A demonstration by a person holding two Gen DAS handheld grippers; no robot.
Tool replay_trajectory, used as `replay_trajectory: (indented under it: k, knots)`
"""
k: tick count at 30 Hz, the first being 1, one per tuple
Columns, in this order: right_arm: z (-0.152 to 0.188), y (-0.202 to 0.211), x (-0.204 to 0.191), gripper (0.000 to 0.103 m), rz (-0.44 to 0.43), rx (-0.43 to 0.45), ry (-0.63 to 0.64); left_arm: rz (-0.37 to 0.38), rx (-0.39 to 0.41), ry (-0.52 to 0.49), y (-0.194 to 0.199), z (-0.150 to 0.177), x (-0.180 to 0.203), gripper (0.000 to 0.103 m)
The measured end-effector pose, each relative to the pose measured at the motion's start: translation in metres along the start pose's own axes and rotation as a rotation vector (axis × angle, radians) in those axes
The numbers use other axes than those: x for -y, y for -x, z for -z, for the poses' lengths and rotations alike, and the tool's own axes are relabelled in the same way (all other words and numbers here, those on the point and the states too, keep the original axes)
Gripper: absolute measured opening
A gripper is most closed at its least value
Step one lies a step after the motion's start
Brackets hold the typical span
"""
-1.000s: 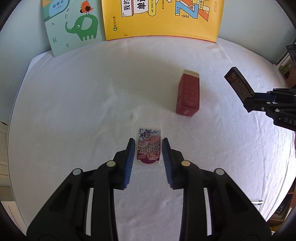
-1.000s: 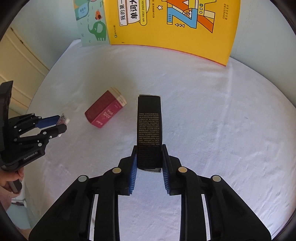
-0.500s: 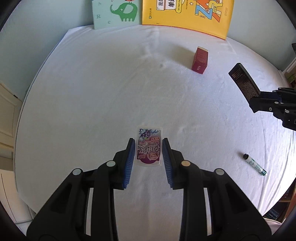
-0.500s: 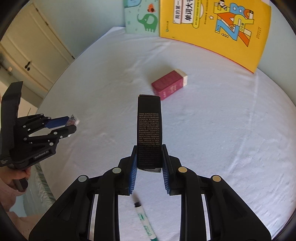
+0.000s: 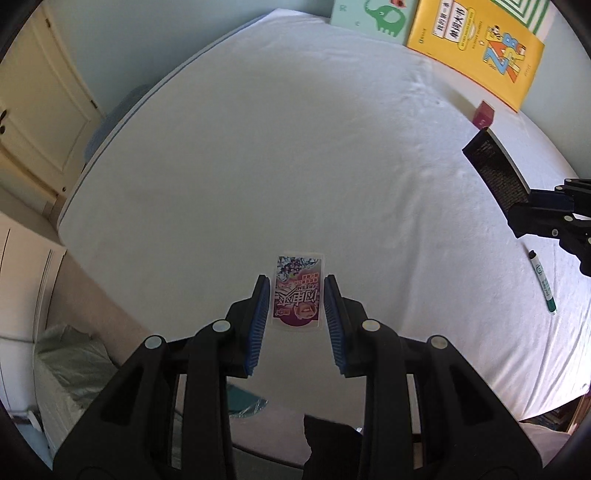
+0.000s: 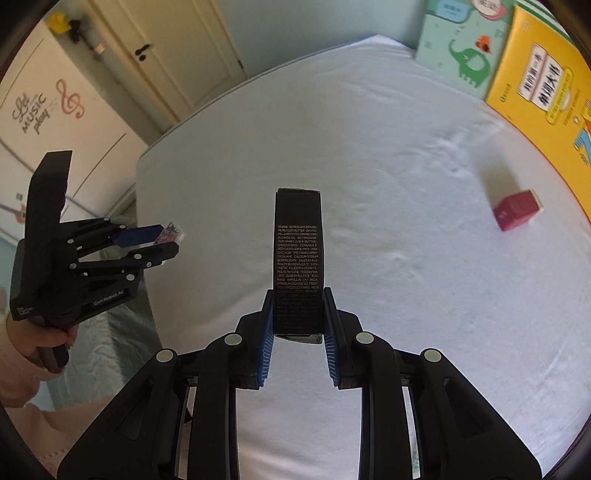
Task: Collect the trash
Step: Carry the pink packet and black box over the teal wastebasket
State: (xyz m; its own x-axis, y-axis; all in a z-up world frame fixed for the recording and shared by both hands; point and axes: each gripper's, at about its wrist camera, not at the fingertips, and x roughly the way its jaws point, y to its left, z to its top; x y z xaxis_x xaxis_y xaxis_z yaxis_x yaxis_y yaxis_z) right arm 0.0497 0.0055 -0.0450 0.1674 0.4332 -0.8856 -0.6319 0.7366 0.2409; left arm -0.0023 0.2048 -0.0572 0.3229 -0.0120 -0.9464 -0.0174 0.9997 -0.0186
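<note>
The left gripper (image 5: 294, 295) has its jaws closed on a pink sachet (image 5: 298, 291), held flat between the blue pads (image 5: 258, 321) and sticking out forward toward 12 o'clock. In the right wrist view the same gripper (image 6: 162, 240) sits at 9 o'clock, gripped by a hand (image 6: 55, 338), with the sachet (image 6: 170, 232) pinched at its tips.

The right gripper (image 6: 298, 314) has its jaws clamped on a black box (image 6: 298, 258), which stands up between the pads and reaches toward 12 o'clock. From the left wrist view this gripper (image 5: 532, 206) enters at 3 o'clock, the box (image 5: 495, 166) tilting up and left from it.

Both grippers are above a bed (image 5: 295, 147) with a white sheet. A red box (image 6: 517, 214) lies on the sheet at 2 o'clock in the right view, well apart from both grippers. A green marker (image 5: 542, 280) lies at 3 o'clock in the left view, near the right gripper. A yellow book (image 5: 476, 44) and an elephant book (image 5: 373, 18) stand at the bed's far edge.
</note>
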Motion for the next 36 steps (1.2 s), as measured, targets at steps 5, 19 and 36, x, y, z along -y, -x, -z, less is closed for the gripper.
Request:
replay_trajectory:
  k: [5,19,36]
  knots:
    - [-0.014,-0.019,-0.056,0.025,-0.060,-0.035,0.130,-0.058,-0.008,0.120,0.011,0.041,-0.048,0.028]
    - [-0.035,-0.076,-0.220,0.025,-0.238,-0.146,0.485,-0.172,-0.046,0.448,0.038,0.156,-0.144,0.028]
    - [-0.010,-0.116,-0.331,0.025,-0.350,-0.291,0.768,-0.206,-0.076,0.695,0.051,0.244,-0.192,0.028]
